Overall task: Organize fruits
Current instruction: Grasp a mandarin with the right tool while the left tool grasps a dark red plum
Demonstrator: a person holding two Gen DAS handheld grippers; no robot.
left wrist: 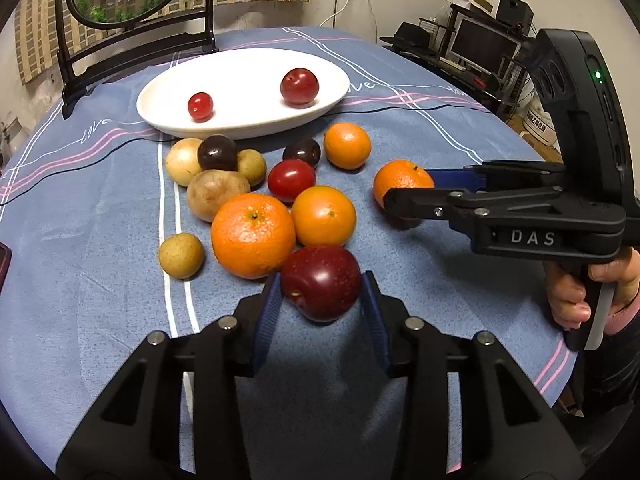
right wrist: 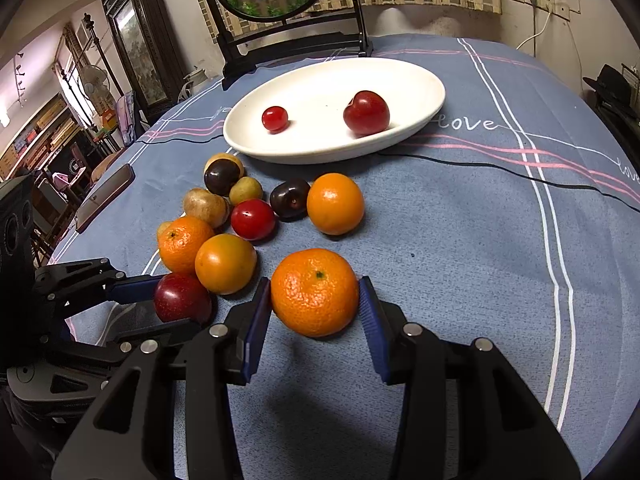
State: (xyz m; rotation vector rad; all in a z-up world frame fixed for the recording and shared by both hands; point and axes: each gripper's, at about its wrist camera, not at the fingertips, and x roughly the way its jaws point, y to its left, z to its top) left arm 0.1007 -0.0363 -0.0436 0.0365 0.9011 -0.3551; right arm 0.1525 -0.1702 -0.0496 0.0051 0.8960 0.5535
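Plate (left wrist: 240, 128): two red fruits in. Cloth (left wrist: 100, 280): about a dozen left. Left gripper (left wrist: 322, 292) clamped on plum (left wrist: 320, 280); right gripper (right wrist: 316, 304) clamped on orange (right wrist: 315, 292).

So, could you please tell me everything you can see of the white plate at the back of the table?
The white plate is an oval, shallow dish with a smooth glossy look, like ceramic. It sits flat on the blue tablecloth, behind the loose fruit. Two red fruits lie in it, apart: a small one and a larger one. No gripper touches it.
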